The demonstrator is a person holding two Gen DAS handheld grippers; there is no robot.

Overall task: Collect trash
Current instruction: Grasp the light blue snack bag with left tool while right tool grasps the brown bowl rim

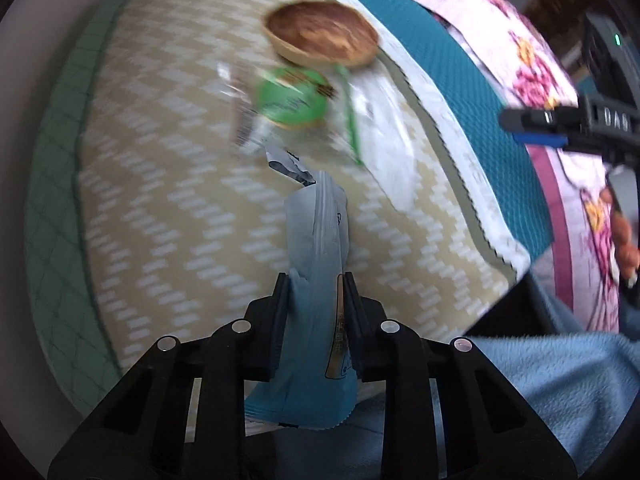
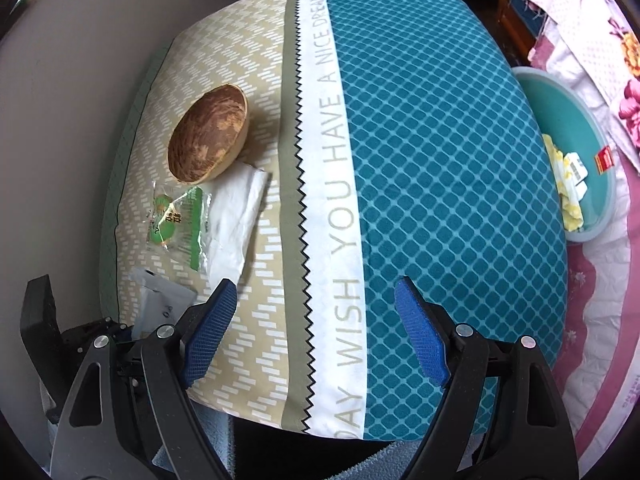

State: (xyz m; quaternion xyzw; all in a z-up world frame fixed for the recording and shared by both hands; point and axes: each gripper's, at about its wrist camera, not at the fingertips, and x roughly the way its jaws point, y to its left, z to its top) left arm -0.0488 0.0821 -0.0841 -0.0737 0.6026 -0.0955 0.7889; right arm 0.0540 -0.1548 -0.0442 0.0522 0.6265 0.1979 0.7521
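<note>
A pale blue snack wrapper (image 1: pixel 316 288) is pinched between the black fingers of the left gripper (image 1: pixel 314 282), which are pressed in against its two sides; the wrapper stands up out of the grip, its torn upper end reaching forward over the beige zigzag part of a large cushion (image 1: pixel 160 184), and its lower end hangs down behind the fingers. In the right wrist view the same wrapper (image 2: pixel 164 304) is seen as a grey-white piece at the lower left, beside the black body of the left gripper. The right gripper (image 2: pixel 316 306) is spread wide, its blue pads (image 2: pixel 212 328) well apart and nothing held between them; it hangs over the near edge of the cushion (image 2: pixel 420 160), above the white lettered band and the teal diamond section. Further along the beige part, a green-and-clear packet (image 2: pixel 176 220) is seen lying partly on a white tissue (image 2: pixel 232 220), and a brown wooden bowl (image 2: pixel 208 138) rests just beyond them, touching the tissue's far edge. In the left wrist view these three things are blurred. To the right of the cushion, a teal basin (image 2: pixel 572 120) is set on the floral bedding (image 2: pixel 600 300), with yellow and white scraps (image 2: pixel 568 184) lying inside it.
</note>
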